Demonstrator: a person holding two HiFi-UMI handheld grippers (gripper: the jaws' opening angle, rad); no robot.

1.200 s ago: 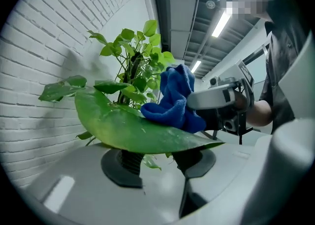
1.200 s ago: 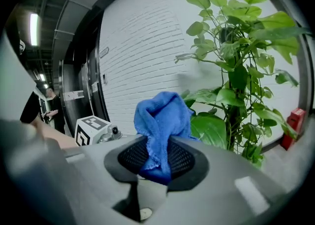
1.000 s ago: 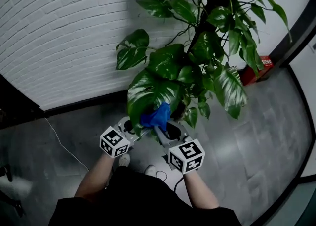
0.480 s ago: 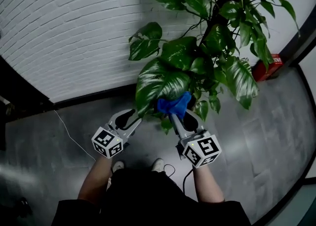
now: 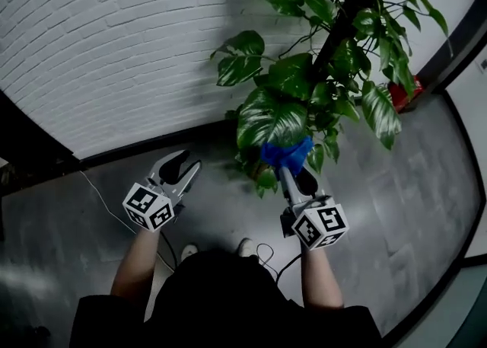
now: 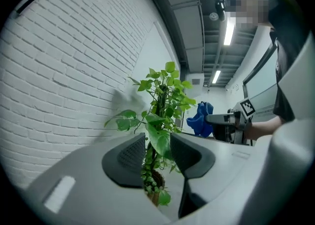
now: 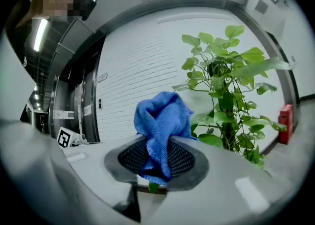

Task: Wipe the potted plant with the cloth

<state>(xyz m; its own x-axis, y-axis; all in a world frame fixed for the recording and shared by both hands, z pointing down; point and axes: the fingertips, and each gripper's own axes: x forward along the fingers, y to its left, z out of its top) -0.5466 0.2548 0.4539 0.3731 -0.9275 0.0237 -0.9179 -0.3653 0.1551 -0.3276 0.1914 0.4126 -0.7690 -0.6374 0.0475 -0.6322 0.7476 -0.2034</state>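
The potted plant (image 5: 319,72) is tall, with broad glossy leaves, and stands against the wall. A blue cloth (image 5: 285,154) sticks out bunched from my right gripper (image 5: 293,171), which is shut on it. The cloth lies against the lower edge of a large leaf (image 5: 272,122). In the right gripper view the cloth (image 7: 162,125) hangs over the pads, with the plant (image 7: 226,96) beyond. My left gripper (image 5: 176,167) is open and apart from the plant, to its left. Its jaws have just been closing a little, with nothing between them. The plant (image 6: 160,115) and its pot (image 6: 155,192) show through the gap.
A white brick wall (image 5: 114,34) runs behind the plant above a dark skirting. A red box (image 5: 399,94) sits on the grey floor at the right of the plant. A thin cable (image 5: 99,202) trails over the floor at the left. My shoes (image 5: 245,246) show below.
My left gripper has moved left, out from under the large leaf. The right gripper with the cloth has stayed at that leaf's lower edge and risen slightly.
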